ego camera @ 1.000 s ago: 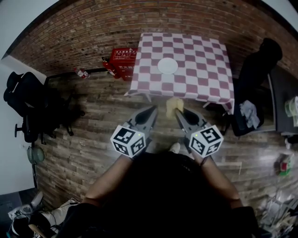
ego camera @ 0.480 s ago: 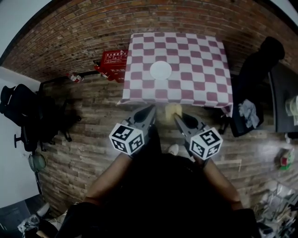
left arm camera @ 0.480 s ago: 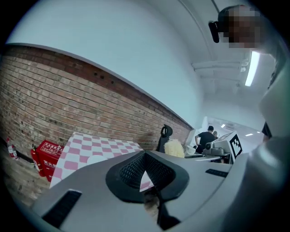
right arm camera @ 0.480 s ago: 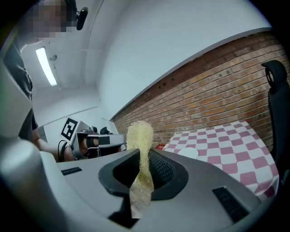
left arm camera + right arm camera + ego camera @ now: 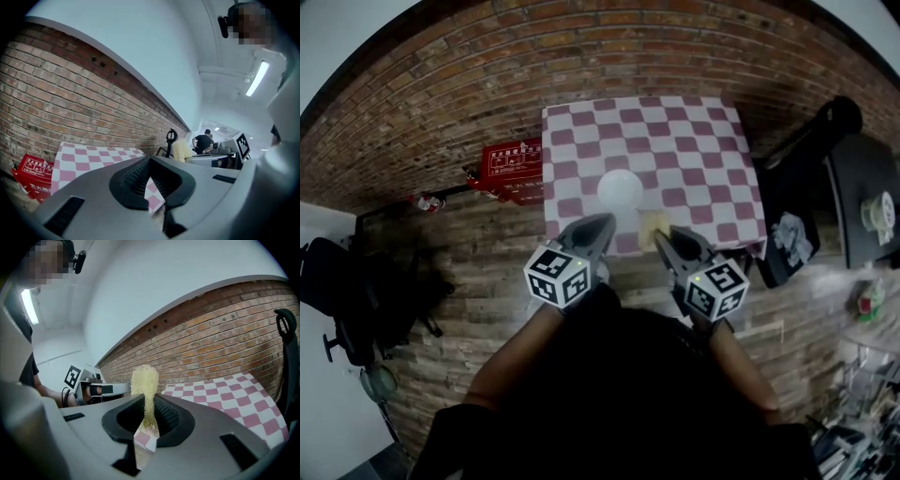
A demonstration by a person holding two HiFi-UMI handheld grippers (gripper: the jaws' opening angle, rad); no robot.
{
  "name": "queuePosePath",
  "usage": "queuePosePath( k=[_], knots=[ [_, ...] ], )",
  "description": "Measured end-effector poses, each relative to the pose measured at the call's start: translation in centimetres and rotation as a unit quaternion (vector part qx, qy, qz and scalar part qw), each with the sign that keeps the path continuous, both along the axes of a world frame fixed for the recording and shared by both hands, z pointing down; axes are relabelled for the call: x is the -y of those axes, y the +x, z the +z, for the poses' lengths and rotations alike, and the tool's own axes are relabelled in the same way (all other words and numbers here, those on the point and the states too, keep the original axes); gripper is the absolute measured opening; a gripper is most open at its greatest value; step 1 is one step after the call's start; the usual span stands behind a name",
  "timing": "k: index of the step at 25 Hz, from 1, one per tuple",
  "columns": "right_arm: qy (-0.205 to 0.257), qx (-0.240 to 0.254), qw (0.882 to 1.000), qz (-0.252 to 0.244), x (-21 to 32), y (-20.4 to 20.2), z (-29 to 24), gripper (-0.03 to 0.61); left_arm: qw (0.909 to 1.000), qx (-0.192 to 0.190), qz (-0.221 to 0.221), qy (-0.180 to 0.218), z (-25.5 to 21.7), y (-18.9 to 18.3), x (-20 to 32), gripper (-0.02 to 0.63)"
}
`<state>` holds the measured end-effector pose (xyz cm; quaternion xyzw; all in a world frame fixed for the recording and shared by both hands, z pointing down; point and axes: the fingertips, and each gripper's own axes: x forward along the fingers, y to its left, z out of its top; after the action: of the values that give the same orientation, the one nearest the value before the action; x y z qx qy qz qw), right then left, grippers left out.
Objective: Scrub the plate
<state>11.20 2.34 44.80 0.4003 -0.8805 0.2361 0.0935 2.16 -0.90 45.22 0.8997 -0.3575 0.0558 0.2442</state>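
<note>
With scrubbing seemingly unstarted, the right gripper (image 5: 662, 236) is clamping a yellow porous sponge (image 5: 144, 380) near the round white plate (image 5: 621, 190), the left gripper (image 5: 604, 225) closed, empty.

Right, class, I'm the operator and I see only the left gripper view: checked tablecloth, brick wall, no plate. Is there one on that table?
Observer: Yes. The head view shows a white plate on the checked table, toward its near edge.
Operator: And the yellow thing off to my right?
Observer: A sponge; the right gripper view shows the right tongs shut on it.
Operator: How close are my tongs to the plate?
Observer: In the head view the left tongs sit just short of it, not touching.
</note>
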Motion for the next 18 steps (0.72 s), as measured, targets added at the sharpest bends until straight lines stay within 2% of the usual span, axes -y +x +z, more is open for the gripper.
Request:
queuePosePath(
  k=[5, 9, 14, 18],
  knots=[
    [-0.018, -0.017, 1.000, 0.019, 4.4, -3.2, 1.1, 0.052, 0.9992, -0.023, 0.028, -0.018, 1.1, -3.3, 4.8, 0.005],
    [-0.034, -0.034, 0.999, 0.025, 6.1, -4.0, 2.9, 0.052, 0.9981, -0.023, 0.041, -0.039, 2.7, -4.4, 6.9, 0.006],
    [-0.049, -0.045, 0.997, 0.031, 8.8, -3.4, 4.1, 0.052, 0.9971, -0.007, 0.044, -0.061, 5.1, -3.5, 8.8, 0.008],
    [-0.066, -0.054, 0.996, 0.009, 10.3, -2.8, 6.0, 0.052, 0.9957, 0.018, 0.037, -0.083, 7.4, -2.6, 10.7, 0.024]
  ],
)
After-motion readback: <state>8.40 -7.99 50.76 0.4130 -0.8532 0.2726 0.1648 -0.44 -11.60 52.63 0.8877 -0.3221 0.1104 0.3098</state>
